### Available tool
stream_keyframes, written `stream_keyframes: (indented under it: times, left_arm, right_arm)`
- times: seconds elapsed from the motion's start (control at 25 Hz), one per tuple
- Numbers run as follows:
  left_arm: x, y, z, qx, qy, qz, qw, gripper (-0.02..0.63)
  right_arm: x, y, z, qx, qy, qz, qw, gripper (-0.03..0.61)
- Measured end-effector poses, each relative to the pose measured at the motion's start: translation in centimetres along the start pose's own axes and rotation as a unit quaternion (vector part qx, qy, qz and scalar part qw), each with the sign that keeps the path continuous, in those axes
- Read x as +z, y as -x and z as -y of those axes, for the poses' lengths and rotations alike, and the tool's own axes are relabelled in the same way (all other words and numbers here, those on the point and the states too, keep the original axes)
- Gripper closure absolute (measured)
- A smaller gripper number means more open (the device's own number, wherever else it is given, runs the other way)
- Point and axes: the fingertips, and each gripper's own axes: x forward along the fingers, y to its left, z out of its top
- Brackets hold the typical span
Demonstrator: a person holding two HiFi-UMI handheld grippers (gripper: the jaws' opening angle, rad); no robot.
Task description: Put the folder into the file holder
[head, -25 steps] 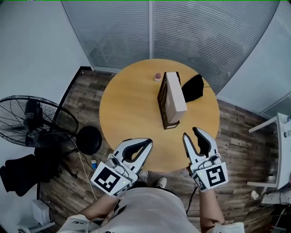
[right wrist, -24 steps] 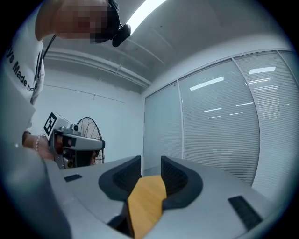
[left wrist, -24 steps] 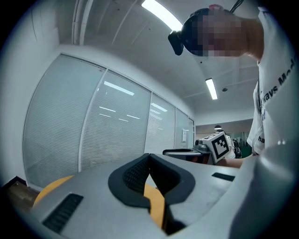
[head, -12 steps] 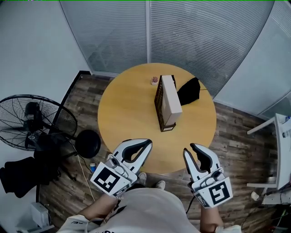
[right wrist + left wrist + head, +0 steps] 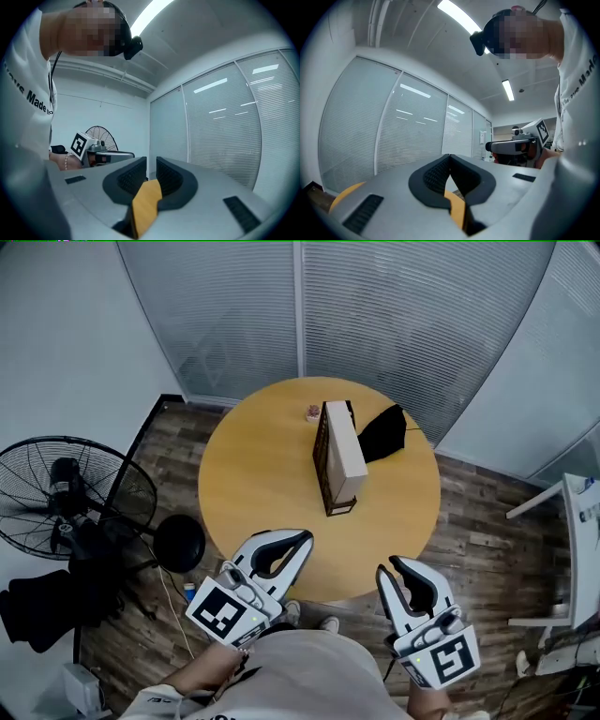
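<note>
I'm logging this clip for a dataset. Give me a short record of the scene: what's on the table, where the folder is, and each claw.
table: round wooden table
file holder: file holder, upright near the middle
folder: folder, standing in the file holder
beside it: black item; small pinkish thing
left claw: left claw, shut, empty, by the near edge
right claw: right claw, jaws just closing, narrow gap left, nothing between
floor: fan

Tan folder [image 5: 345,448], dark-brown file holder [image 5: 322,460], black cloth [image 5: 382,434] on yellow-orange table [image 5: 253,474]; brown plank-pattern floor [image 5: 478,521] around table.
</note>
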Motion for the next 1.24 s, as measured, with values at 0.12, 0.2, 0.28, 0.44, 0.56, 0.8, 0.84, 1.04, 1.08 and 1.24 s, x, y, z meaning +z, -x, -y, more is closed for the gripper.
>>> stream_keyframes:
  times: [0.12, 0.2, 0.28, 0.44, 0.56, 0.8, 0.84, 1.04, 1.08, 1.24]
  left_arm:
    - [0.3, 0.0, 0.3, -0.002, -0.001, 0.002, 1.0, 0.591]
    - [0.4, 0.1, 0.5, -0.004, -0.002, 0.004, 1.0, 0.591]
    - [0.4, 0.1, 0.7, -0.004, -0.001, 0.004, 1.0, 0.591]
    - [0.4, 0.3, 0.7, -0.004, 0.001, 0.004, 1.0, 0.591]
    - [0.5, 0.6, 0.6, -0.002, 0.001, 0.006, 1.0, 0.591]
    - [0.3, 0.9, 0.4, 0.0, 0.006, 0.007, 1.0, 0.591]
    - [0.2, 1.0, 0.4, 0.0, 0.006, 0.007, 1.0, 0.591]
    - [0.2, 1.2, -0.2, 0.003, 0.009, 0.008, 0.9999, 0.591]
    - [0.2, 1.3, -0.4, 0.003, 0.009, 0.008, 0.9999, 0.591]
    - [0.2, 1.4, -1.0, 0.004, 0.011, 0.01, 0.9999, 0.591]
  right_arm:
    - [0.0, 0.6, -0.1, -0.007, 0.001, -0.001, 1.0, 0.499]
    - [-0.1, 0.8, -0.1, -0.011, -0.001, -0.003, 1.0, 0.502]
    - [-0.2, 1.1, 0.1, -0.016, -0.005, -0.003, 1.0, 0.506]
    - [-0.2, 1.1, 0.1, -0.02, -0.007, -0.003, 1.0, 0.509]
    - [-0.1, 0.9, -0.3, -0.017, -0.007, -0.003, 1.0, 0.509]
    - [0.0, 0.1, -0.9, -0.012, -0.008, 0.001, 1.0, 0.509]
    - [0.0, 0.0, -1.1, -0.011, -0.008, 0.001, 1.0, 0.509]
    - [-0.1, -0.4, -1.2, -0.013, -0.01, -0.004, 1.0, 0.509]
    - [-0.2, -0.6, -1.2, -0.013, -0.01, -0.005, 1.0, 0.509]
    - [-0.3, -1.2, -1.3, -0.013, -0.008, -0.007, 1.0, 0.509]
